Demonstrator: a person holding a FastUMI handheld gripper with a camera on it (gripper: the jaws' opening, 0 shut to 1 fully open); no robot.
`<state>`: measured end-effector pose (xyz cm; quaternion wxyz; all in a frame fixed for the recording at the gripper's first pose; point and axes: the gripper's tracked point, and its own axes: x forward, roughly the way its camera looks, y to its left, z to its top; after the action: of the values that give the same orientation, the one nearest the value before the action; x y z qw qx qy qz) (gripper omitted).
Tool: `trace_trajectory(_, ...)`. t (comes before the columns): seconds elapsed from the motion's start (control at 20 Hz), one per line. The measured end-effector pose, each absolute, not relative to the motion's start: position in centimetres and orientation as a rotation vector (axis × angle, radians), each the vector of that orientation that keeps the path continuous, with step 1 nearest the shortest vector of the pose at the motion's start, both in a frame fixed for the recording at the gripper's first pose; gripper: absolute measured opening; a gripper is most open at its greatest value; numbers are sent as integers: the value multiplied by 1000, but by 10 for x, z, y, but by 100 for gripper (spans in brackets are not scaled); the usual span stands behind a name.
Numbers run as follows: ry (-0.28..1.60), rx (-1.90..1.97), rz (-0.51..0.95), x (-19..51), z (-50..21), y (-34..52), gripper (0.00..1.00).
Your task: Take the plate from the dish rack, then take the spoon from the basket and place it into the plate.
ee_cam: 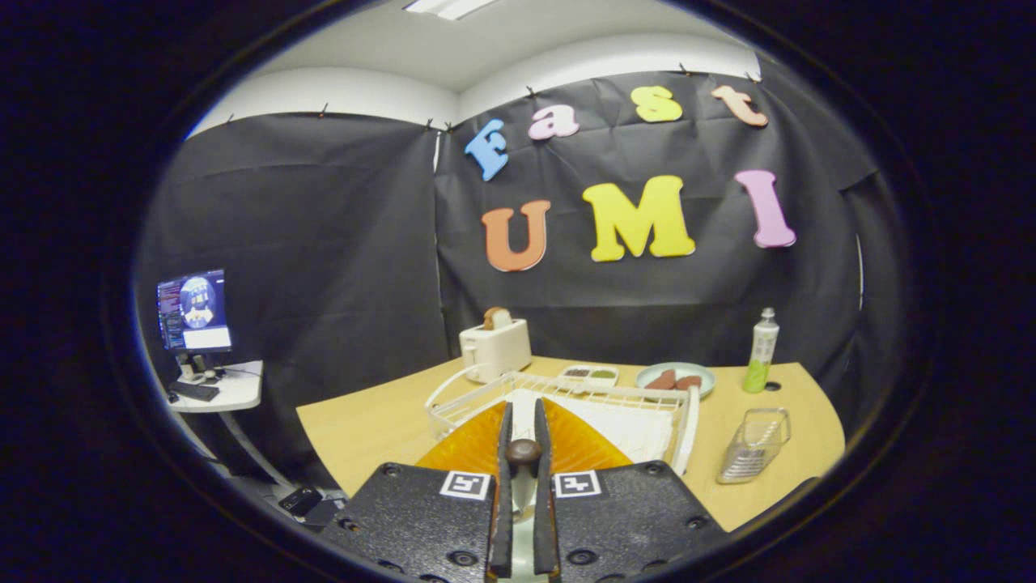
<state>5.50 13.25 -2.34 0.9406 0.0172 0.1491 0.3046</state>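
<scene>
Two black fingers [503, 494] of the gripper [523, 437] sit close together, almost touching. Between them is a spoon [524, 465]. Its dark round end pokes up in the gap, and its pale handle runs down between the fingers. Both fingers press on the spoon and hold it.

Right under the fingers is an orange plate [579, 441]. The plate shows on both sides of the fingers. It lies on the wooden table [372, 421], in front of the white wire dish rack [599, 401].

A clear basket [753, 445] stands well off to one side of the plate, near the table's edge. Beyond the dish rack is a white toaster [495, 348] with bread sticking out of it. Near the toaster are a small tray [589, 374] and a pale green dish [676, 377] with brown food on it. A green and white bottle [761, 352] stands close to the dish. Far off, beside the table, a screen [194, 312] glows on a small white desk [235, 389].
</scene>
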Motion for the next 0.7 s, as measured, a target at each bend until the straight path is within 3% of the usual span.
trace_trajectory(0.7, 368, 25, 712, 50, -71, 158, 18)
